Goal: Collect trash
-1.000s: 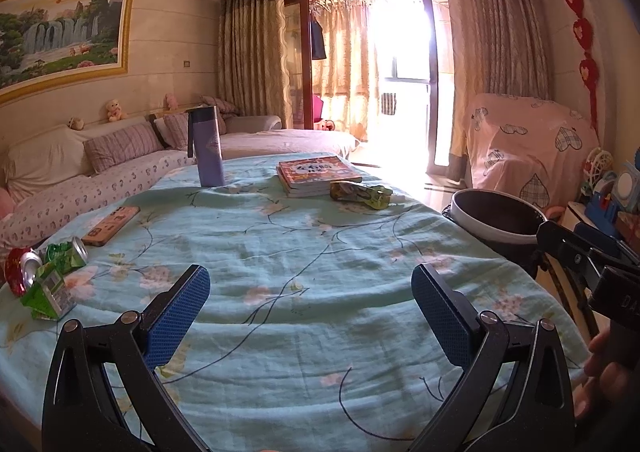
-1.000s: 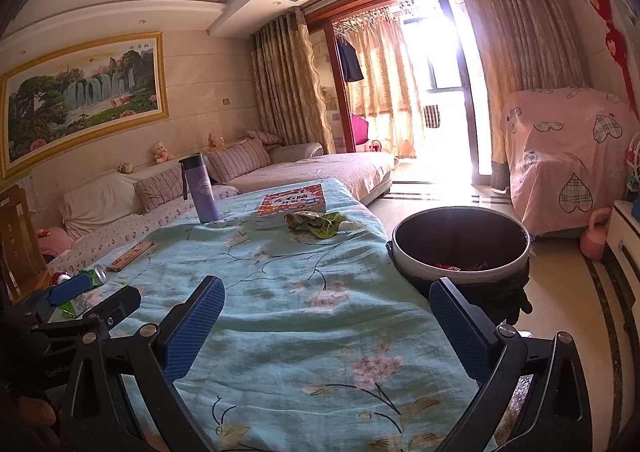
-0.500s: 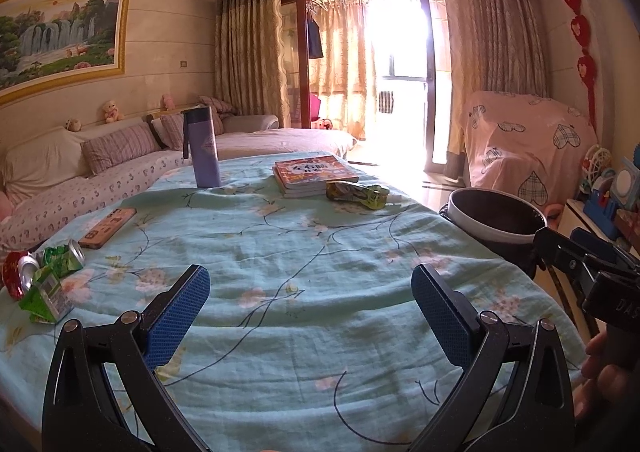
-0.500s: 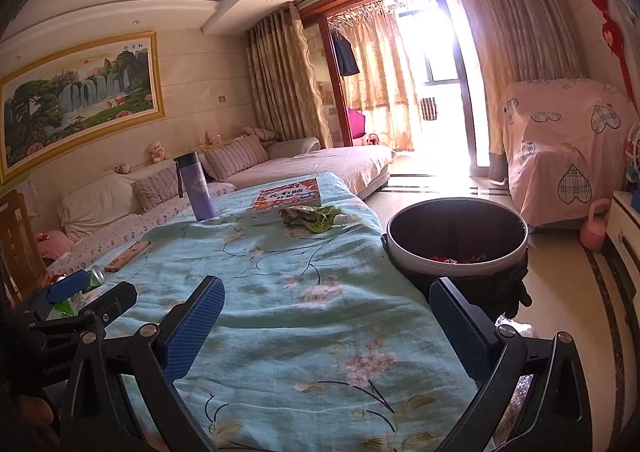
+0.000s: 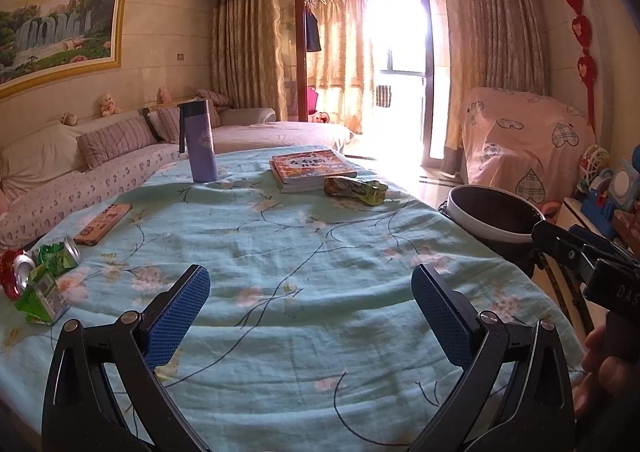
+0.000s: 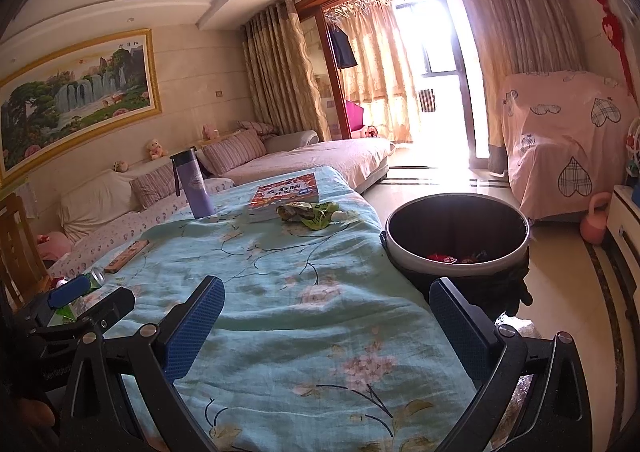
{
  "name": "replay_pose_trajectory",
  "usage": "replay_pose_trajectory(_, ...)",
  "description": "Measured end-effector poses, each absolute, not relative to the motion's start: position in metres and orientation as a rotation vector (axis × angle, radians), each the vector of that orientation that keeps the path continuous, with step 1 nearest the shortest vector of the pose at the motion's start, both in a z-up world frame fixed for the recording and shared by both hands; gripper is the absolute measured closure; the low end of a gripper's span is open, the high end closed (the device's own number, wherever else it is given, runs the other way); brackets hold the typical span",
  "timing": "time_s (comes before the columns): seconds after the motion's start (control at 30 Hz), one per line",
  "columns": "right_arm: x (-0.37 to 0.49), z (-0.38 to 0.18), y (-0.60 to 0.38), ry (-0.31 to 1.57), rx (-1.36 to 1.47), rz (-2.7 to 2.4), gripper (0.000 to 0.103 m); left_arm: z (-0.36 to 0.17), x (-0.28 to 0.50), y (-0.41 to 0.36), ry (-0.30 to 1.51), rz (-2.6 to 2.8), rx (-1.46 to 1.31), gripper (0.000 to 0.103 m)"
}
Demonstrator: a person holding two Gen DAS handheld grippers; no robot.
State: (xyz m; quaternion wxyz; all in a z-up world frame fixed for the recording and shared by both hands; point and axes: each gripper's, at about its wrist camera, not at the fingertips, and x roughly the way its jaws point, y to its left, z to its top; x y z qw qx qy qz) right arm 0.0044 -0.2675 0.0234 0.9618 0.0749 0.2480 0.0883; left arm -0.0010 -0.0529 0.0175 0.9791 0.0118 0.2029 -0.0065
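- hovering low over the near end of the table, left gripper (image 5: 310,308) has its jaws spread wide, nothing between the blue pads (image 5: 178,316).
- right gripper (image 6: 326,328) likewise spread and empty, held just beside the left one, nearer the table's right edge.
- flowered cloth (image 5: 320,252) under both tools is bare in the middle.
- trash on the table, two groups: crushed cans and a green carton (image 5: 38,280) at the left edge near the left gripper; a crumpled green wrapper (image 5: 354,188) at the far end, touching the stack of books (image 5: 310,168).
- trash bin (image 6: 456,236) stands on the floor just beside the table's right edge.
- not trash, by my reading: purple bottle (image 5: 200,142), books, flat case (image 5: 104,224).
- risk: wrapper rests against the books, so a wide closing could nip a cover or drag the stack.
- risk: crushed cans are uneven and may slip out of the pads or roll off the left edge.
- risk: loose cloth could bunch into the jaws on a low pick.
- right wrist view alone looks into the bin: some red scraps at the bottom.
- left wrist view alone shows the can pile clearly; in the right view the left tool mostly hides it.
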Motion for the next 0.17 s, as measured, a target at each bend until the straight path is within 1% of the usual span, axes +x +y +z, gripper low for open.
replay_pose_trajectory(0.17,0.0123,0.0228,-0.2653,0.531,0.156,0.182,0.000,0.0151,0.0043,-0.0491,0.433,-0.013,0.008,0.000)
